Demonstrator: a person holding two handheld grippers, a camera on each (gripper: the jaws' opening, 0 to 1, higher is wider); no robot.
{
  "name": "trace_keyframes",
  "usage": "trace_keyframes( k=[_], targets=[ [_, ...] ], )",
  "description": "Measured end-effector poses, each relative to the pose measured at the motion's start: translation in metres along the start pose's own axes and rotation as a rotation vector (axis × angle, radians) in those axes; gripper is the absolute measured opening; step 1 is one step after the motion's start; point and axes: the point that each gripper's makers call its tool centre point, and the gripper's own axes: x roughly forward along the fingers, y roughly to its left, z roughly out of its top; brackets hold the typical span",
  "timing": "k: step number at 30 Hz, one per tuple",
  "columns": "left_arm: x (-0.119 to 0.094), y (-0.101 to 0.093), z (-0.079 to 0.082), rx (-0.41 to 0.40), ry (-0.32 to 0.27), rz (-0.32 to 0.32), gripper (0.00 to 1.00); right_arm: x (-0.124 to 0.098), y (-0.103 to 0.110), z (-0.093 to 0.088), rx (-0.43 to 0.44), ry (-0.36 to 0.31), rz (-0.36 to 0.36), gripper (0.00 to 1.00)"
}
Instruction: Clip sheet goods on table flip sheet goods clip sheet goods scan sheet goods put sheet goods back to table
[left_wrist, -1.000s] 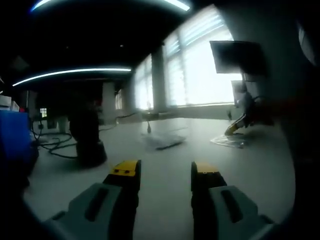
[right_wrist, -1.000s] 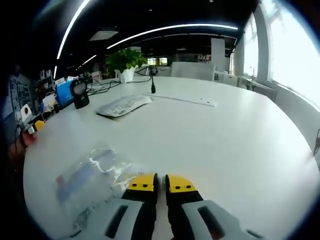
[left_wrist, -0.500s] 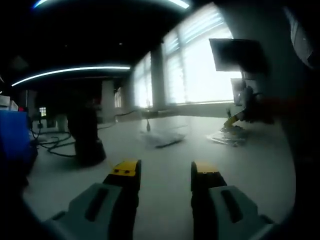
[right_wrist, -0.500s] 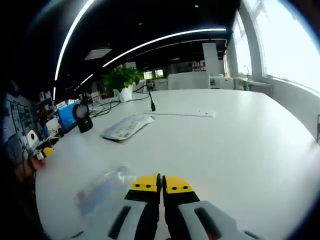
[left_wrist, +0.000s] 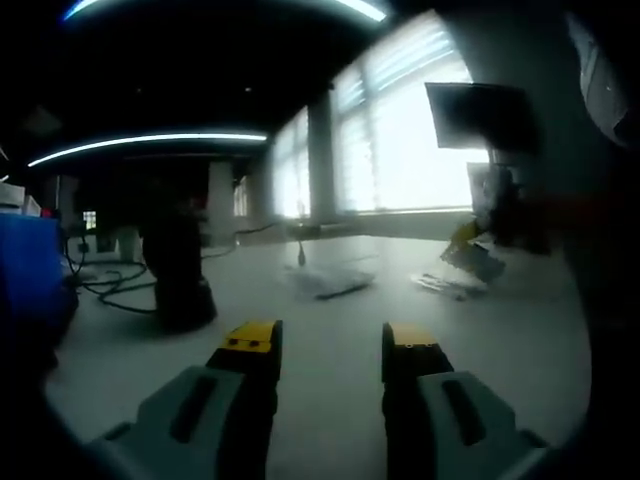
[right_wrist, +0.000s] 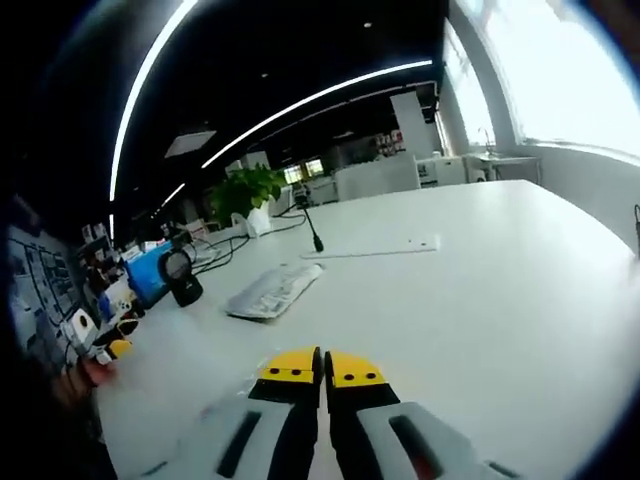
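Left hand-held gripper (left_wrist: 330, 345): two grey moulded jaws, each with a dark oblong recess along its upper face, black inner sections and yellow tip caps.

Right hand-held gripper (right_wrist: 322, 368): same build, with grey jaw bodies bearing dark oblong recesses, black inner faces and yellow caps at the tips; a small reddish mark sits low on its right jaw.

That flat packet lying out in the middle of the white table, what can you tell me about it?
The packet is a flat, pale grey-white pouch, seemingly soft plastic with faint print too blurred to read. It lies flat on the white table, long side angled across it, with nothing touching it. A black scanner on a stand stands off to one side, and the closed right gripper is well short of it. In the left gripper view it shows dimly.
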Motion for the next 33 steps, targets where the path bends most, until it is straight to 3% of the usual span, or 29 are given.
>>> trace_keyframes(
  k=[8,13,18,26,33],
  targets=[
    [0.001,-0.002,0.000,0.004,0.002,-0.010,0.32,-0.001,0.008,0.002,-0.045,-0.032,0.013,0.00],
    [0.001,-0.002,0.000,0.005,0.001,-0.008,0.32,-0.003,0.011,0.013,-0.070,-0.047,0.024,0.00],
    [0.001,-0.001,0.000,0.007,0.000,-0.006,0.32,-0.006,0.030,0.036,-0.117,-0.107,0.055,0.00],
    [0.000,0.000,0.003,0.001,-0.013,-0.006,0.32,-0.007,0.064,0.068,-0.123,-0.179,0.093,0.00],
    [0.000,-0.002,0.004,0.001,-0.019,-0.014,0.31,-0.003,0.100,0.089,-0.113,-0.219,0.180,0.00]
  ],
)
